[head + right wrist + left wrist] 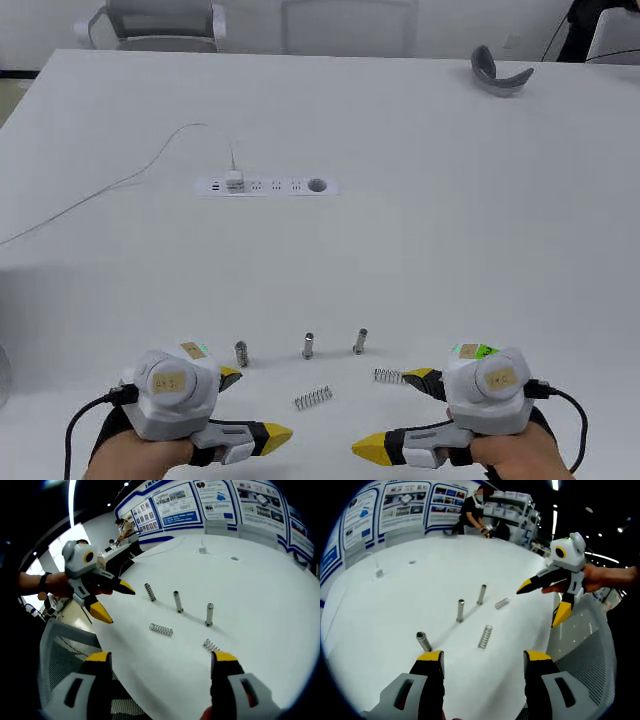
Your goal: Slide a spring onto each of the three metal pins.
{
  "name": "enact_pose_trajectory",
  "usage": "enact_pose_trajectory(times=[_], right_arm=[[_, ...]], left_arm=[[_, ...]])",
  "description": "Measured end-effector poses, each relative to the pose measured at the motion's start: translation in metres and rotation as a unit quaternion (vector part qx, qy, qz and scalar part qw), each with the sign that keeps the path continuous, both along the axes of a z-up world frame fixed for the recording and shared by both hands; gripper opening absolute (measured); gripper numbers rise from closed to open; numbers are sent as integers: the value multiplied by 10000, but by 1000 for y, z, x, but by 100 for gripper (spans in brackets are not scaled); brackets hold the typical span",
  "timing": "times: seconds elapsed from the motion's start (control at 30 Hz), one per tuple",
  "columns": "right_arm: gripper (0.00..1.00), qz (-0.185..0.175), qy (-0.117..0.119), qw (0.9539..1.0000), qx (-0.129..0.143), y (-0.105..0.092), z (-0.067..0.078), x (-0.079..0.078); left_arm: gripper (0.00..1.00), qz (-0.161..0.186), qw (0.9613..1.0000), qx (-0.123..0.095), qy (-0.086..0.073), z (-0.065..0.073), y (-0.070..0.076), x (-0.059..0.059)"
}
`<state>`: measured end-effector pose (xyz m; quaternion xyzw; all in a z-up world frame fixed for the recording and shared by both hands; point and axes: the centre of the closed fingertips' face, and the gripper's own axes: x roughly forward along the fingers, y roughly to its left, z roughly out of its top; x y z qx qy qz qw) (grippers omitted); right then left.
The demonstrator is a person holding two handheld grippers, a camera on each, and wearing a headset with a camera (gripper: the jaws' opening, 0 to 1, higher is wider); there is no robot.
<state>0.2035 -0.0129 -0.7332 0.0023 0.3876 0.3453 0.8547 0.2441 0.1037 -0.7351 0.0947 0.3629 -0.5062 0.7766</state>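
Both grippers sit low over the smooth white table (450, 250), their jaws spread wide and holding nothing. The left gripper (255, 405) and right gripper (390, 410) are rounded white shells with tapered black fingers and yellow tips.

3 short steel pins, each a plain cylinder, stand upright in a row just ahead of them. The left pin (241, 353) already carries a fitted spring (423, 641) of coiled wire, which covers the shaft so fully that I can barely make out the metal beneath. The middle pin (308, 345) and right pin (360, 341) are bare and shiny.

2 more coils lie flat on the table. The near spring (313, 398) is between the grippers. The far spring (387, 376) is just beside the right gripper's upper fingertip. In the right gripper view its end runs up against that gripper's own yellow tip, and I cannot tell whether they touch.

Each gripper view catches the opposite gripper side-on, with blue-edged wall posters (180, 502) behind. The head view takes in a white power strip (265, 186) and its thin cable (130, 180).
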Motion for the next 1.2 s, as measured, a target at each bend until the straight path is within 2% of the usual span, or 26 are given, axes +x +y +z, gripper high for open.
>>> enact_pose_trajectory(times=[0.3,0.63,0.73,0.83,1.0,1.1,1.2], right_arm=[[84,11,54,10000,-18,1,-2,-10],[86,-14,74,10000,15,1,-1,-12],[87,13,102,9999,-3,2,-1,-14],[87,35,131,9999,-16,2,-3,-16],[87,14,155,9999,3,4,-2,-16],[87,20,167,9999,-2,5,-2,-17],[87,11,176,9998,6,6,-3,-17]], left_arm=[[63,-282,9995,163,-10,-9,-16,2],[62,-558,9979,323,69,-22,-34,2],[56,-608,9972,431,58,-28,-35,3],[52,-550,9973,465,148,-37,-36,6],[42,-525,9969,550,181,-49,-37,6],[39,-508,9967,596,214,-55,-38,5],[35,-455,9966,665,161,-58,-38,5]])
